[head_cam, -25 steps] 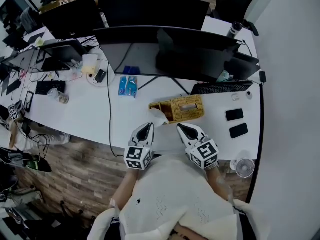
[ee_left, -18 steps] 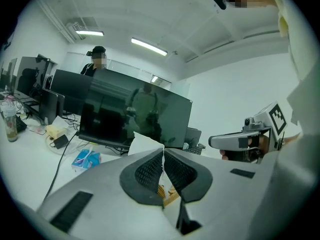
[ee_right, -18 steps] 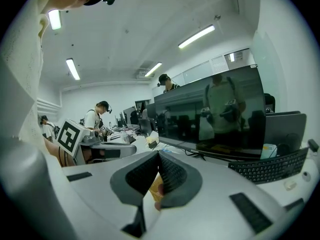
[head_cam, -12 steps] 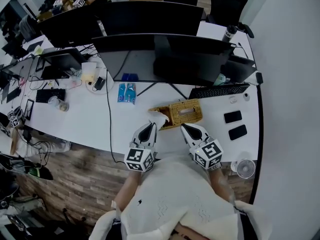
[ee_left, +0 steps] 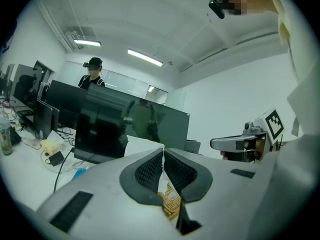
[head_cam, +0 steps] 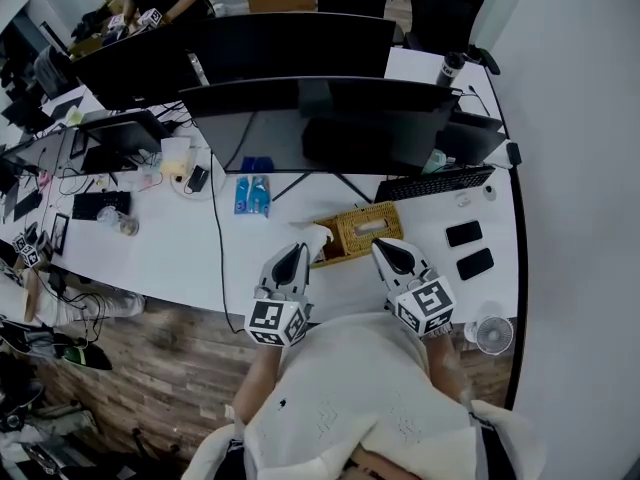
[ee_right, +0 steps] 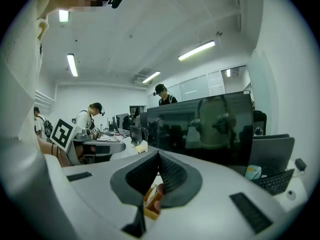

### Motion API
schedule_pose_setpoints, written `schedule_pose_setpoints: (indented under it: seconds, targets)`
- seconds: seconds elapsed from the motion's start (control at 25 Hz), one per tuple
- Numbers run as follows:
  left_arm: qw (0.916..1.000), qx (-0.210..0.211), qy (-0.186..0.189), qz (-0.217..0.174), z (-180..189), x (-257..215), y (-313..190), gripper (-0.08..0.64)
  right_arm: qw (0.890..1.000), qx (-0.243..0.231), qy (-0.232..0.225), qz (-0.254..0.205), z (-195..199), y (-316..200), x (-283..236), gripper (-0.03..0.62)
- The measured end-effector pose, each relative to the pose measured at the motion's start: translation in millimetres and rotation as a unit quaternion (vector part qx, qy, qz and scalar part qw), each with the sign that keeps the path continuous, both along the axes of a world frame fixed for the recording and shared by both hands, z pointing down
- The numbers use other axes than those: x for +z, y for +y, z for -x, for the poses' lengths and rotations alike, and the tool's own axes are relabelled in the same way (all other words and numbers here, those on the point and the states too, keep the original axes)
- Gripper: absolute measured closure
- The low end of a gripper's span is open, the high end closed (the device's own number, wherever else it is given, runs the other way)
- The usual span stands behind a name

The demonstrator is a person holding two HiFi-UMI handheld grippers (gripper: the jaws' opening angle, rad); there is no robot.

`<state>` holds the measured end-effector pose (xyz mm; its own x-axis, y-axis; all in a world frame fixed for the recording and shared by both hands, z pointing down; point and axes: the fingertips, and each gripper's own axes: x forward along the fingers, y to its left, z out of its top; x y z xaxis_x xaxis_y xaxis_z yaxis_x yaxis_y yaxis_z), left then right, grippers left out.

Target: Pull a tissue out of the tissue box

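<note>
Where the white table point(head_cam: 170, 243) runs under a row of dark monitors point(head_cam: 330, 118), a black cable point(head_cam: 218, 238) trails across it at the left and 2 blue packets point(head_cam: 253, 194) lie beside it. The left tool point(head_cam: 295, 252) is clamped on a white tissue point(head_cam: 318, 236) at the left end of the yellow woven tissue box point(head_cam: 362, 230). The right tool point(head_cam: 381, 249), jaws pressed together, points at the box's near edge. Further right lie a black keyboard point(head_cam: 436, 180), 2 dark phones point(head_cam: 463, 232) and a small white fan point(head_cam: 492, 335). Wood-plank floor point(head_cam: 160, 368) shows below the table. The room is an office with strip lights point(ee_right: 197, 50) on a white ceiling.
</note>
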<state>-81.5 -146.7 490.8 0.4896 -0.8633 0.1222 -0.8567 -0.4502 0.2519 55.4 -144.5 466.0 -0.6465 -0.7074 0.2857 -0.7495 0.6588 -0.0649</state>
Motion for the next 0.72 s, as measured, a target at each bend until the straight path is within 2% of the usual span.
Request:
schedule_pose_setpoints:
  seconds: [0.4, 0.72]
  targets:
    - [0.9989, 0.007, 0.004, -0.047, 4, -44, -5, 0.545, 0.999, 0.013, -0.016, -0.024, -5, 2, -28, 0.591]
    - [0.9971, 0.016, 0.003, -0.074, -1, -68, -8, 0.545, 0.997, 0.042, -0.053, -0.041, -20, 2, -56, 0.591]
